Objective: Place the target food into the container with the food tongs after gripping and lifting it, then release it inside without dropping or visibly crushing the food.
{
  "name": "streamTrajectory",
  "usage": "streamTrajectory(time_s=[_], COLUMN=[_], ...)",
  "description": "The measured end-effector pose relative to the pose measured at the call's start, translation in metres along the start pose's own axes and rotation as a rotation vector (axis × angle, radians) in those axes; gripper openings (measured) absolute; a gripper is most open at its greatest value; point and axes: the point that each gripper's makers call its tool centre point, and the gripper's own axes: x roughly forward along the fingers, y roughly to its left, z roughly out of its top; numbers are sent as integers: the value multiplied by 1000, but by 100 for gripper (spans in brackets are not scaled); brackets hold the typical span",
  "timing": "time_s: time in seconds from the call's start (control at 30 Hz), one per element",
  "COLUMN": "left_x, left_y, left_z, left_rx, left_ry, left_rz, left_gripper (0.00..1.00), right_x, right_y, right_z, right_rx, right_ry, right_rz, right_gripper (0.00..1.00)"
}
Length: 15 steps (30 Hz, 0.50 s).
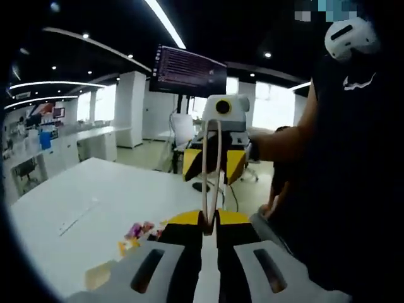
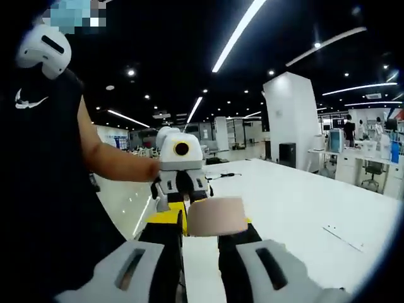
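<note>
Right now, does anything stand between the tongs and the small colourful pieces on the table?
Nothing visible does. The tongs, clamped in the left gripper, point over the white table; the colourful pieces lie on bare tabletop beside its fingers. The right gripper, shut on a tan block, hangs beyond the tong tips, off that line.

open-plan office: desks [image 2: 353, 165], monitor [image 1: 187, 71].

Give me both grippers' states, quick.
Left gripper: shut on the food tongs, held upright.
Right gripper: shut on a beige block.
</note>
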Motion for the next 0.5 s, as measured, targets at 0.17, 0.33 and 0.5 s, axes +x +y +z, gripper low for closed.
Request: streamTrajectory(time_s=[0.17,0.33,0.5], left_x=[-1,-1,-1], left_y=[1,-4,-5], left_z=[5,6,10], left_rx=[-15,0,-8], left_ry=[-16,-4,-29], left_rz=[1,-20,-31], left_gripper=[3,2,2], right_x=[-2,-4,-8], right_y=[0,3,6], right_z=[7,8,10], right_rx=[-13,15,7], right_ry=[-34,-34,-41], right_rz=[-23,-13,-10], right_gripper=[17,16,16])
